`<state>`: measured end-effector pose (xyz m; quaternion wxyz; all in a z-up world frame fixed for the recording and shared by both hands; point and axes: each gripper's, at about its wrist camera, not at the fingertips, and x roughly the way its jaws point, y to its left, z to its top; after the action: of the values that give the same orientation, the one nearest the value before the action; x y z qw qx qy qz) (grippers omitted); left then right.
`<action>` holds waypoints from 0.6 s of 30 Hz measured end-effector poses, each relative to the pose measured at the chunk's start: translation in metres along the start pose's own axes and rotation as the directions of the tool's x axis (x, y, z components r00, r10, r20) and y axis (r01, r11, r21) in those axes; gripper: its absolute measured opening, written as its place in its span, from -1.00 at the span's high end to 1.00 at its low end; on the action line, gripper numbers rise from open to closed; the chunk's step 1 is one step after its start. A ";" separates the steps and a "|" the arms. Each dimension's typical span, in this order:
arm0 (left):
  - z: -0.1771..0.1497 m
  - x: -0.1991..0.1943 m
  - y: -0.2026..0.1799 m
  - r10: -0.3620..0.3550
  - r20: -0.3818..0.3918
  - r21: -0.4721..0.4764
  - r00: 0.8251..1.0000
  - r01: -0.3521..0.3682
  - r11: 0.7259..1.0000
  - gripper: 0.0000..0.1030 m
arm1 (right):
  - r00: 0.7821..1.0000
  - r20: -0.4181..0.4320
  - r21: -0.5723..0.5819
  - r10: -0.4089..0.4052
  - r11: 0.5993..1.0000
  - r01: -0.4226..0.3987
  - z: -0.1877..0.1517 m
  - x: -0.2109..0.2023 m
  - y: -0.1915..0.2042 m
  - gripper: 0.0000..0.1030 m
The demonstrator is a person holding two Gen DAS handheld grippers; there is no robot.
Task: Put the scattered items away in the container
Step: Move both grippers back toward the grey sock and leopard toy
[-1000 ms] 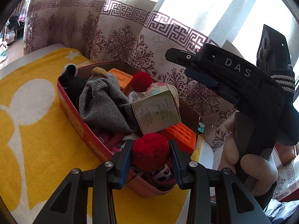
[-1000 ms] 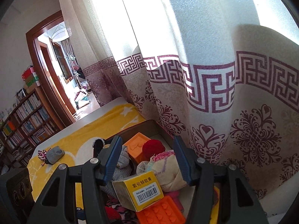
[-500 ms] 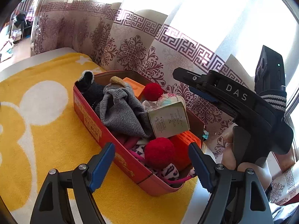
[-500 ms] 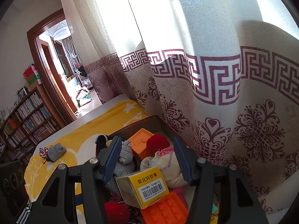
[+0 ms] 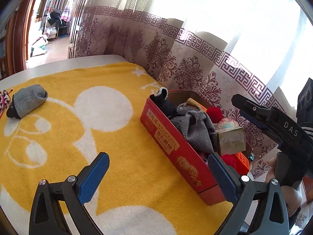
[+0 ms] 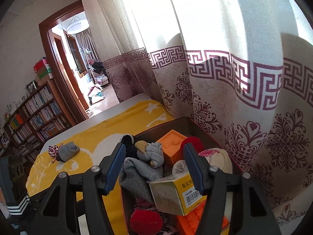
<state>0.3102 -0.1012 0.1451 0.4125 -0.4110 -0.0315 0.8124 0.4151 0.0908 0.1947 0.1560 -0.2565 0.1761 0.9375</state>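
A red tin box [image 5: 166, 137] stands on the yellow towel [image 5: 109, 137] by the curtain, heaped with grey socks [image 5: 195, 129], red pompoms [image 5: 214, 113], orange blocks and a small carton [image 5: 231, 141]. My left gripper [image 5: 156, 174] is open and empty, low over the towel beside the box's near end. A rolled grey sock [image 5: 27, 101] and a spotted hair tie [image 5: 4, 99] lie on the towel far left. My right gripper [image 6: 154, 166] is open and empty above the box [image 6: 187, 123]; the sock [image 6: 67, 152] and the hair tie [image 6: 52, 150] show at its left.
The patterned curtain [image 5: 185, 62] hangs right behind the box. The table's pale edge [image 5: 58, 64] runs beyond the towel. A bookshelf [image 6: 33, 115] and an open doorway [image 6: 78, 68] lie farther back. The right gripper's body [image 5: 277, 121] hangs over the box's right end.
My left gripper opened, left the red pompom in the box, and drew back and swung left. The right gripper stayed open over the box.
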 end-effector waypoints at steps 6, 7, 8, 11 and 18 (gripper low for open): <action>0.000 -0.023 0.031 0.132 0.062 -0.040 0.989 -0.129 0.991 -0.98 | 0.998 -0.020 -0.066 0.060 0.996 -0.061 -0.004 0.006 0.038 -0.51; -0.001 -0.026 0.035 0.158 0.074 -0.040 0.985 -0.156 0.987 -0.98 | 0.997 -0.026 -0.075 0.067 0.995 -0.069 -0.005 0.009 0.043 -0.51; -0.001 -0.029 0.039 0.183 0.084 -0.039 0.980 -0.180 0.983 -0.98 | 0.997 -0.034 -0.081 0.075 0.994 -0.077 -0.006 0.011 0.048 -0.52; -0.003 -0.037 0.052 0.240 0.100 -0.045 0.966 -0.236 0.971 -0.98 | 0.994 -0.059 -0.091 0.092 0.991 -0.097 -0.009 0.020 0.060 -0.52; -0.006 -0.052 0.083 0.325 0.106 -0.093 0.940 -0.316 0.944 -0.98 | 0.989 -0.096 -0.114 0.111 0.986 -0.122 -0.009 0.036 0.083 -0.53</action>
<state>0.2774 -0.1941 0.1421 0.2563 -0.3762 -0.0190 0.8902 0.3576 0.0203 0.1885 0.0771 -0.2962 0.1413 0.9415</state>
